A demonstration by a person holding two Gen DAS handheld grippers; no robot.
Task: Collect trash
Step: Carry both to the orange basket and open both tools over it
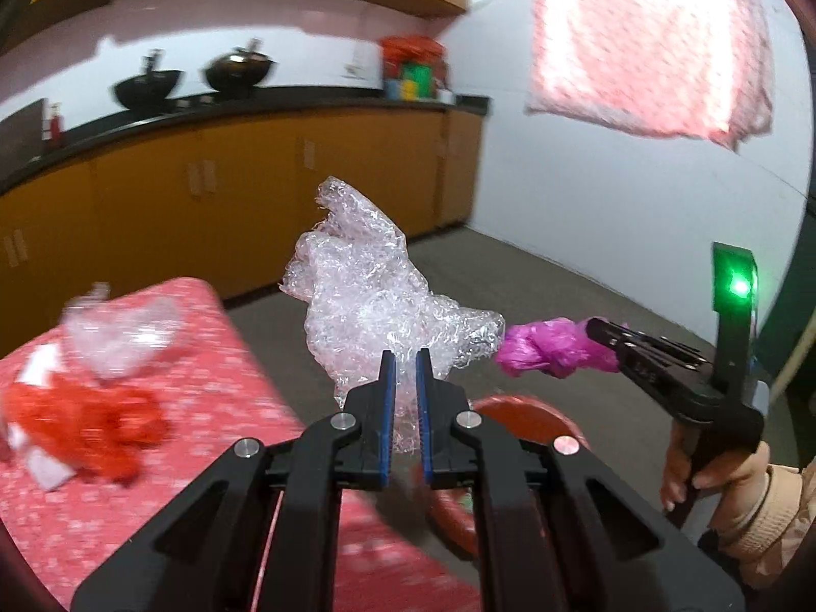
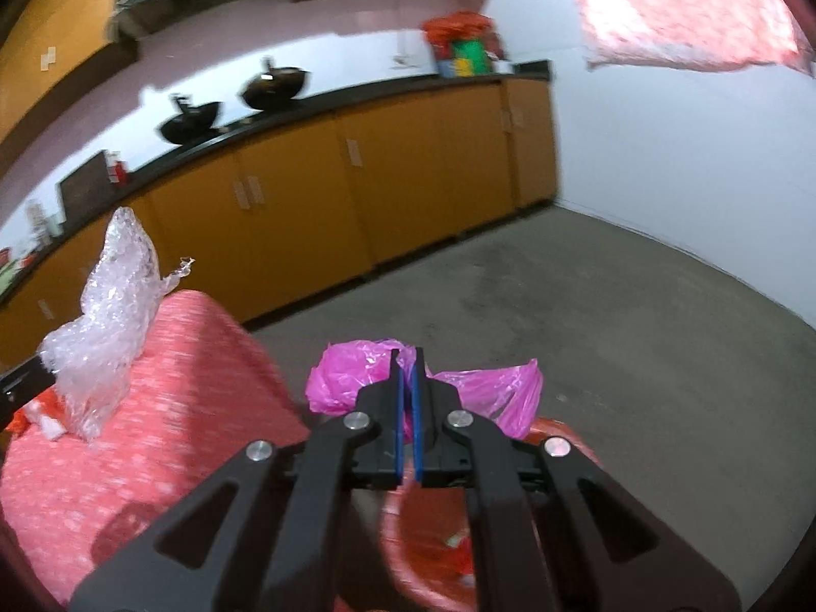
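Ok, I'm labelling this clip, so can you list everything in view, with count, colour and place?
Crumpled clear plastic wrap: one, transparent, clamped in the left hand-held gripper.
Crumpled magenta plastic bag: one, pink, clamped in the right hand-held gripper.
Red plastic bin: one, red, below the grippers beside the table.
Red patterned tablecloth: one, red and white, covering the table.
Crumpled red wrapper: one, red, on the cloth, blurred.
Clear plastic scrap: one, transparent, behind the wrapper.
Black woks: two, on the counter.
Orange cabinets: under the counter.
Left hand-held gripper: black, shut.
Right hand-held gripper: black, shut.
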